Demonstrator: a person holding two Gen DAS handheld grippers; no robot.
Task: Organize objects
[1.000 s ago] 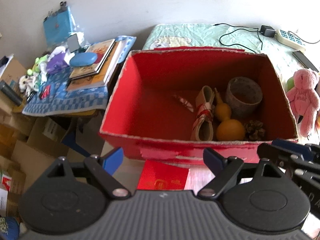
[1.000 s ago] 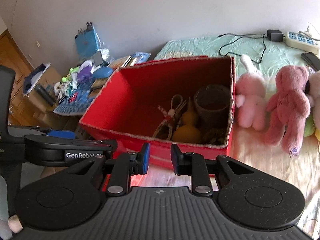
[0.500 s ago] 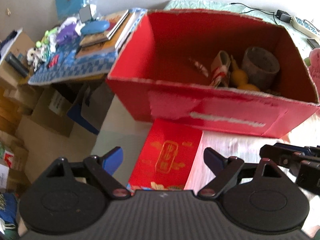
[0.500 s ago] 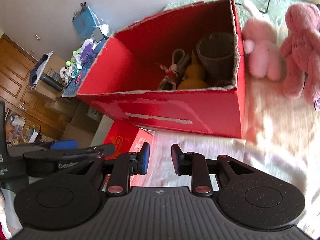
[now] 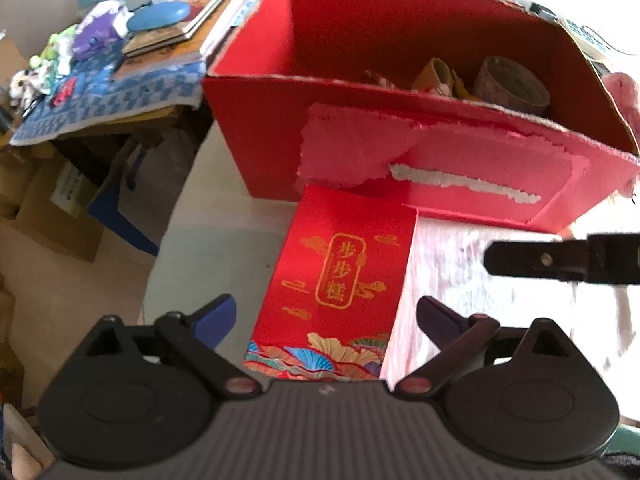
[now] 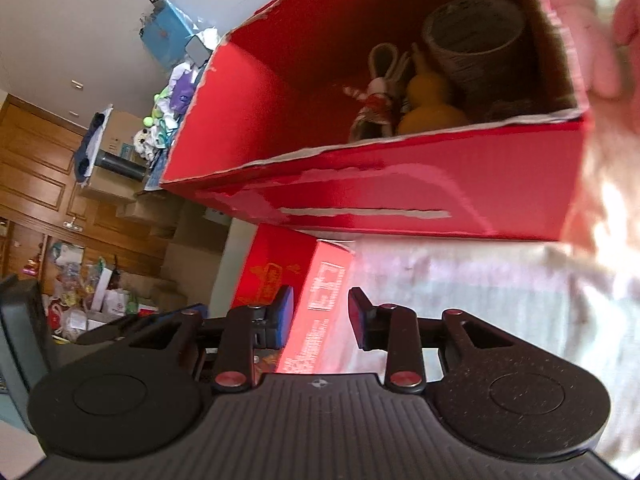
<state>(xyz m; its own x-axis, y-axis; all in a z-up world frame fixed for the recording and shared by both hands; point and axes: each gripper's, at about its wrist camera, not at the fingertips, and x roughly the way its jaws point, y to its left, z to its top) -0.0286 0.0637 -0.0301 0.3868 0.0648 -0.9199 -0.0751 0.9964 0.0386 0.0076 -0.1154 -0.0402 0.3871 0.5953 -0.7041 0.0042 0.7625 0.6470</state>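
Your left gripper (image 5: 326, 318) has its jaws spread wide, one blue-tipped finger on each side of the one flat red packet (image 5: 344, 280) with gold characters, which lies on the pale bedcover (image 5: 500, 300) with its far end against the front wall of the one big red box (image 5: 440, 160). Neither finger touches the packet as far as the left view shows. Your right gripper (image 6: 320, 314) is parted narrowly, with the packet's upper side edge (image 6: 324, 300) between the two pads; you cannot tell whether either pad is pressing on it. The red box sits just beyond the packet, its front face torn in pale patches. Inside it you can count four things grouped at the right end: one woven cup (image 6: 474, 40), one yellow gourd (image 6: 430, 100), one small bundle tied with red and white cord (image 6: 376, 100), and a dark pinecone-like thing (image 6: 512, 106) that is mostly hidden. Left of the box, one blue checked cloth (image 5: 108, 96) carries a stack of books (image 5: 176, 40) and small clutter.
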